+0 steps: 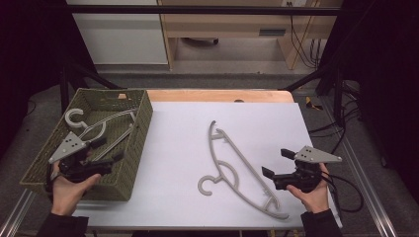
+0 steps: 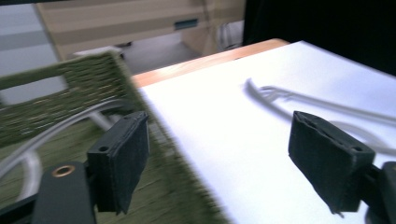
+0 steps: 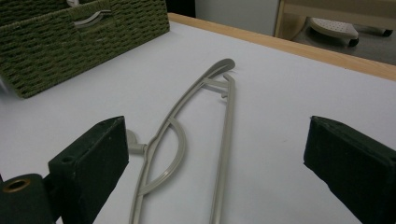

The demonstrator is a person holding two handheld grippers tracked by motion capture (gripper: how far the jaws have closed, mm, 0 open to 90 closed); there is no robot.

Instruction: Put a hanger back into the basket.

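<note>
High view: unlabelled grey hanger (image 1: 236, 168) beside basket (image 1: 141, 143).

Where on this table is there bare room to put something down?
Bare white tabletop lies between the basket and the loose hanger, and along the far edge. The basket is crowded: a hanger and the left gripper occupy it.

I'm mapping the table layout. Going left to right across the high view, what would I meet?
Left gripper over the green woven basket, which holds a grey hanger → a grey hanger on the white tabletop → right gripper, jaws open.
</note>
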